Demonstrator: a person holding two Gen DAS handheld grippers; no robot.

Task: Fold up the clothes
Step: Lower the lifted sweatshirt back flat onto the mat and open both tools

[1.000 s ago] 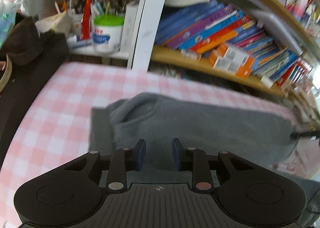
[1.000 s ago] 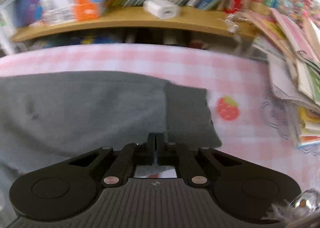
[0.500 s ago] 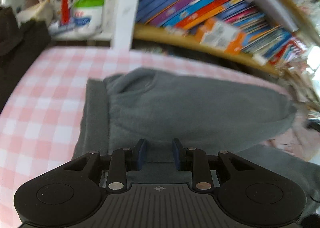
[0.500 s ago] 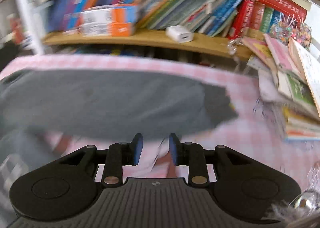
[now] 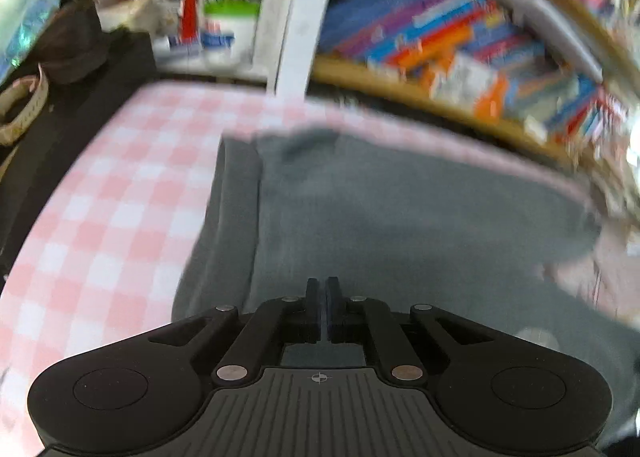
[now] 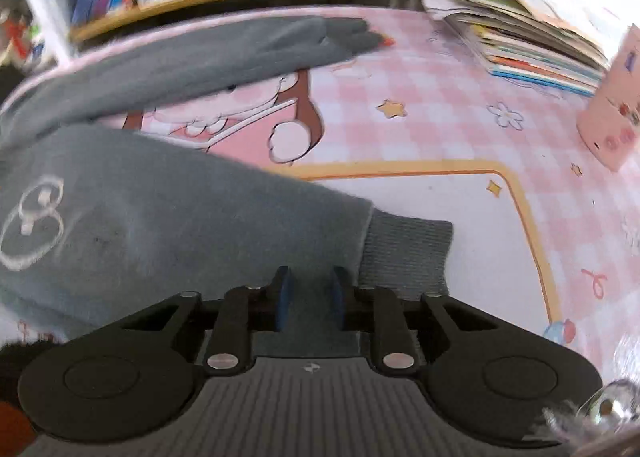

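A home study corner, by the look of it; beyond the left gripper (image 5: 322,289) a wooden bookshelf (image 5: 420,93) crammed with colourful books; a pen pot (image 5: 230,23) up to its left; a pink checked cartoon tablecloth (image 6: 440,105) beyond the right gripper (image 6: 308,289).

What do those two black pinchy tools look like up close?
Both look the same. The left gripper has a black plastic body with a ribbed middle panel marked by a small crosshair, two round discs at the sides, silver rivets on its linkage bars, and blue pads inside its fingers. The right gripper matches it, and its blue pads show more clearly.
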